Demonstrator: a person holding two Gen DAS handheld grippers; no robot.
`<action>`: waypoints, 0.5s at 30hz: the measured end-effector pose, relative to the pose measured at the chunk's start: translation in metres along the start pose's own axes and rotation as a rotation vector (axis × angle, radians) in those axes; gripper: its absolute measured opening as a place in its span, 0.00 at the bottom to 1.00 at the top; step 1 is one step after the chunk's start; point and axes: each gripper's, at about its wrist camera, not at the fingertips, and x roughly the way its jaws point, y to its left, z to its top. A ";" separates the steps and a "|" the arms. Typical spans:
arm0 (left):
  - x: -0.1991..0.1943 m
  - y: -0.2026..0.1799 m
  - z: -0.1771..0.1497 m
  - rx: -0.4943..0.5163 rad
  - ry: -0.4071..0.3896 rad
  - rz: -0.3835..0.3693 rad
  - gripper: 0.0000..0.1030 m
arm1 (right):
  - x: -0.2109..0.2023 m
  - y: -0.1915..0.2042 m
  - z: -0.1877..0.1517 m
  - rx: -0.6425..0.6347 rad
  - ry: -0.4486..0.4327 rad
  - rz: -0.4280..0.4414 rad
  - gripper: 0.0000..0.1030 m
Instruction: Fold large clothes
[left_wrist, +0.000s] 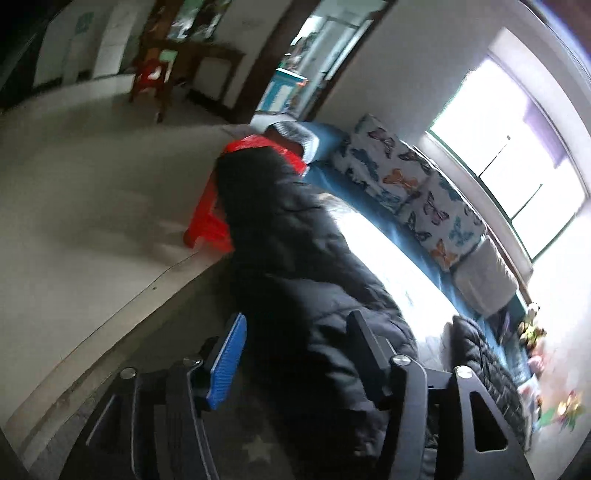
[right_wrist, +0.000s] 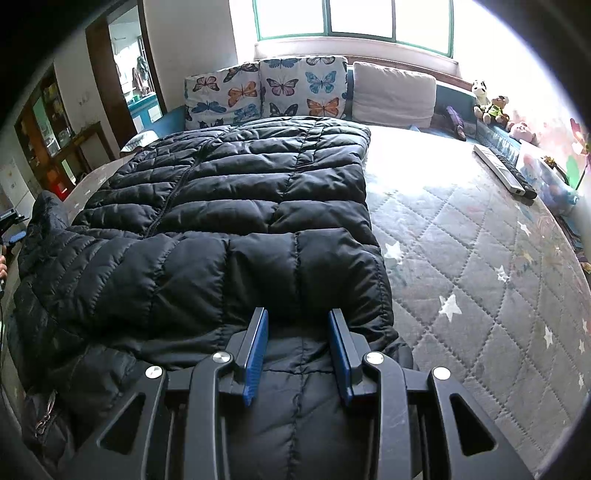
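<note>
A black quilted puffer jacket (right_wrist: 221, 206) lies spread on the star-patterned mattress (right_wrist: 461, 258), its near part folded over. In the right wrist view my right gripper (right_wrist: 298, 325) is shut on the jacket's near edge, and a puffy fold bulges between the blue pads (right_wrist: 256, 339). In the left wrist view, which is tilted and blurred, the jacket (left_wrist: 295, 240) runs up between the fingers of my left gripper (left_wrist: 295, 317). Its jaws stand wide. The blue pad (left_wrist: 225, 362) is clear of the fabric, which lies against the other finger.
Butterfly cushions (right_wrist: 266, 92) and a grey cushion (right_wrist: 393, 92) line the bed's head under the window. Plush toys (right_wrist: 491, 107) and a long white bar (right_wrist: 498, 166) sit at the far right. A red plastic stool (left_wrist: 210, 221) stands on the floor beside the bed.
</note>
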 end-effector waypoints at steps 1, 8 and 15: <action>0.004 0.006 0.002 -0.026 0.015 -0.015 0.73 | 0.000 0.000 0.000 0.000 0.000 -0.001 0.36; 0.038 0.041 0.006 -0.239 0.130 -0.214 0.71 | -0.002 0.002 -0.001 -0.003 0.002 -0.010 0.35; 0.062 0.047 0.016 -0.263 0.153 -0.275 0.28 | -0.003 0.004 -0.002 -0.008 -0.008 -0.023 0.35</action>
